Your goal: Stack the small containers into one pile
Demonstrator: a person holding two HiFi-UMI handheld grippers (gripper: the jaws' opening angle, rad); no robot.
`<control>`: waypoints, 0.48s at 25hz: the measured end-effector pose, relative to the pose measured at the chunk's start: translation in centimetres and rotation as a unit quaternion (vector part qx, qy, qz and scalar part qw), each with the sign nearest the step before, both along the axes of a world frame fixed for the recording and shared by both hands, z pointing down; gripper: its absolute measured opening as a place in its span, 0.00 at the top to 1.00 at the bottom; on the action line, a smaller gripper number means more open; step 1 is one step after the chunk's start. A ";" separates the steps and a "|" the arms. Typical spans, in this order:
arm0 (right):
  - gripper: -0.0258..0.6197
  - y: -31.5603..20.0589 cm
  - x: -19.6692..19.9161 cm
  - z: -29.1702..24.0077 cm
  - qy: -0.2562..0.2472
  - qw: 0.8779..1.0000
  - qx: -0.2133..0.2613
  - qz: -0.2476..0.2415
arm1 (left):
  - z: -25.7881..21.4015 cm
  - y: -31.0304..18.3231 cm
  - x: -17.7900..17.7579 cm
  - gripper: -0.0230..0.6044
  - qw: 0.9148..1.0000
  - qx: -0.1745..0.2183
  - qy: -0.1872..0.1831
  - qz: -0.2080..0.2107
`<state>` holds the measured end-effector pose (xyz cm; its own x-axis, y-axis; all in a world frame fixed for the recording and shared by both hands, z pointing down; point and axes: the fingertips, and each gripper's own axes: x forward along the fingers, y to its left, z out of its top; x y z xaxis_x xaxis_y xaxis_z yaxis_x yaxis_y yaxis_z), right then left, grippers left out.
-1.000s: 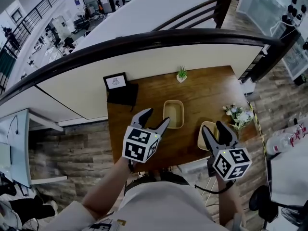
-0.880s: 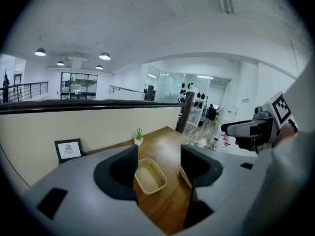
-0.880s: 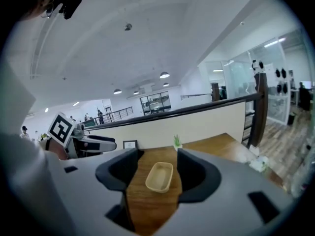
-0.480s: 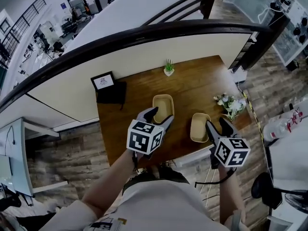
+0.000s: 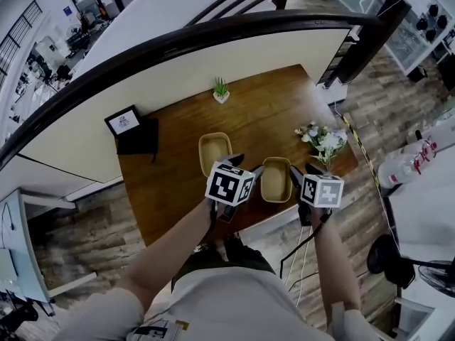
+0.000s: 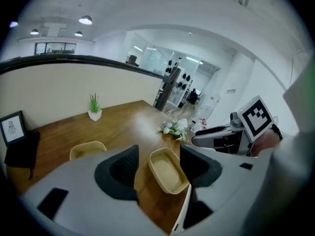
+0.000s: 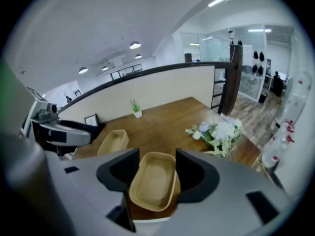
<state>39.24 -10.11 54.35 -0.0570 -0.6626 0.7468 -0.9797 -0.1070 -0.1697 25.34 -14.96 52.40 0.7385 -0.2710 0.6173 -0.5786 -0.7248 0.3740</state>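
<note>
Left gripper [image 5: 246, 163] and right gripper [image 5: 303, 169] both hang released, fingers spread; the near container [image 7: 152, 181] shows between the right fingers, ungripped.

An open-plan office or lab building is suggested by glass-walled rooms [image 7: 252, 50], recessed ceiling lights [image 6: 85, 19], a curved dark-railed balustrade [image 5: 178, 42] and cluttered workstations [image 5: 51, 50] seen below.

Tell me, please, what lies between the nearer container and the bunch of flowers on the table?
Nothing lies there. In the left gripper view, only bare wooden tabletop separates the nearer container from the flowers.
</note>
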 end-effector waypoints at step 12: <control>0.61 -1.0 1.5 10.3 -0.038 0.994 -0.106 0.009 | 11.0 2.2 4.9 0.56 0.993 -0.107 -0.051 0.010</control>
